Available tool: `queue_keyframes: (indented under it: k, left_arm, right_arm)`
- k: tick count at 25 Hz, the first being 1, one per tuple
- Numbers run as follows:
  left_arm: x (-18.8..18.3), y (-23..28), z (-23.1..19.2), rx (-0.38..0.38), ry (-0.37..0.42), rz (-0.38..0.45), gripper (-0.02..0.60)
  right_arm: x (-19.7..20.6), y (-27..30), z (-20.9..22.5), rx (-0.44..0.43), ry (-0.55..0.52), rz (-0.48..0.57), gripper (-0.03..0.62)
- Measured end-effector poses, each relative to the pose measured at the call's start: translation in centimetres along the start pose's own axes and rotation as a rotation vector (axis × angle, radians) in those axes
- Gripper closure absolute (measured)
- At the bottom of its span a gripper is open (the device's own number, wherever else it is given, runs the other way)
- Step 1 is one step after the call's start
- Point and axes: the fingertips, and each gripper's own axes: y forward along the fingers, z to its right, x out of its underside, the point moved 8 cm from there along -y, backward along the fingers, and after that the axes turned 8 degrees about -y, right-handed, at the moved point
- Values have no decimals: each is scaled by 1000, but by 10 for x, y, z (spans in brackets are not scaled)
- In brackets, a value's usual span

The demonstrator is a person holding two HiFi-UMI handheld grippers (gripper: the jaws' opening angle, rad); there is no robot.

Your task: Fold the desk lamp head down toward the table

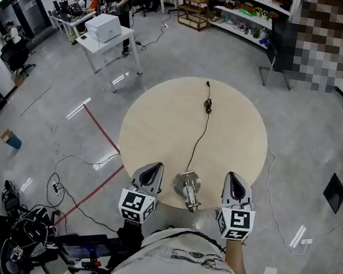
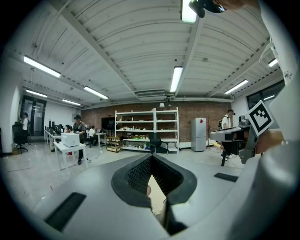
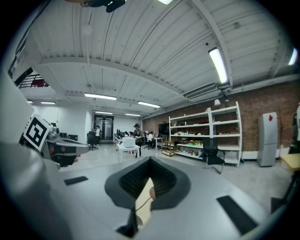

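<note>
A silver desk lamp (image 1: pixel 188 186) with a round base stands at the near edge of the round wooden table (image 1: pixel 161 119). Its arm and head reach toward me, seen from above. Its black cable (image 1: pixel 202 128) runs across the table to an inline switch (image 1: pixel 208 105). My left gripper (image 1: pixel 153 167) is held just left of the lamp and my right gripper (image 1: pixel 233 178) just right of it. Neither touches the lamp. Both are shut with nothing between their jaws. In the left gripper view (image 2: pixel 152 158) and the right gripper view (image 3: pixel 150 160) only a sliver of tabletop shows past the jaws.
A white table with a printer (image 1: pixel 103 27) stands at the far left with people near it. Shelves (image 1: pixel 240 12) line the back wall. A black floor stand (image 1: pixel 338 192) is on the right. Cables and gear (image 1: pixel 33 234) lie on the floor at lower left.
</note>
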Motion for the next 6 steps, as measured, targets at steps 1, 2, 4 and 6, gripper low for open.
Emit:
queue_keyframes:
  k: [1, 2, 4, 6]
  left_arm:
    - [0, -1, 0, 1, -1, 0, 580]
    - [0, -2, 0, 1, -2, 0, 580]
    - [0, -3, -1, 1, -3, 0, 580]
    - [0, -3, -1, 1, -3, 0, 580]
  right_arm:
    - [0, 0, -1, -1, -1, 0, 589]
    - [-1, 0, -2, -2, -2, 0, 589]
    - [-1, 0, -4, -4, -4, 0, 589]
    - [-1, 0, -5, -5, -5, 1, 589]
